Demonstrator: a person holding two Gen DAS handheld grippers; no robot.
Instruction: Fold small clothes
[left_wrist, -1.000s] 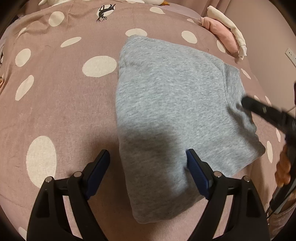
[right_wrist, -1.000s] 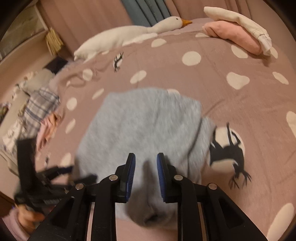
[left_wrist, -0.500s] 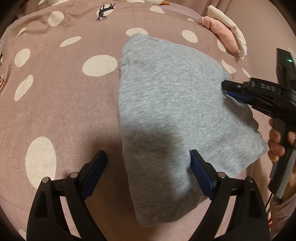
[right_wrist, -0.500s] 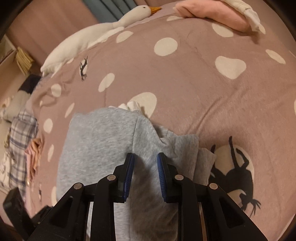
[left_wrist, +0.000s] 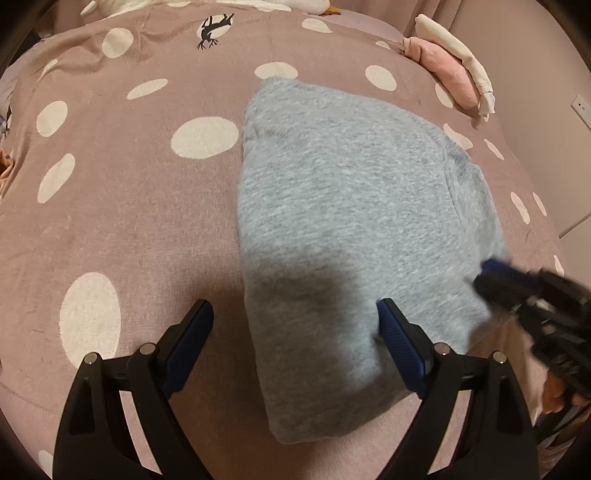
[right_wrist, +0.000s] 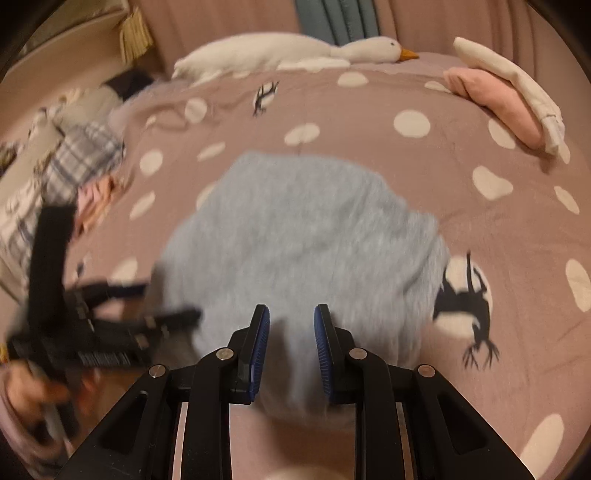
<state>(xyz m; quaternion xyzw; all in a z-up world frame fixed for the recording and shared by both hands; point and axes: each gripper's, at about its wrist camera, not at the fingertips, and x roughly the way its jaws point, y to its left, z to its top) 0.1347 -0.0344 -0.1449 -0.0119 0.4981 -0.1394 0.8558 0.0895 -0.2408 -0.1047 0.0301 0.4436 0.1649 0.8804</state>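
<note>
A folded grey garment (left_wrist: 343, 221) lies flat on the pink spotted bedspread (left_wrist: 122, 206); it also shows in the right wrist view (right_wrist: 306, 236). My left gripper (left_wrist: 295, 325) is wide open over the garment's near left edge, its right finger (left_wrist: 400, 350) touching the cloth. My right gripper (right_wrist: 291, 332) hovers over the garment's near edge with its jaws a small gap apart and nothing between them. It appears blurred at the garment's right corner in the left wrist view (left_wrist: 495, 273).
A folded pink and cream clothes pile (right_wrist: 506, 99) lies at the bed's far right. A white plush goose (right_wrist: 295, 55) lies along the back. Plaid and pink clothes (right_wrist: 74, 177) are heaped at the left. A wall socket (left_wrist: 581, 110) is on the right wall.
My right gripper has pulled back and down from the garment's right side to its near right corner. The garment lies as before, and my left gripper has barely moved.
</note>
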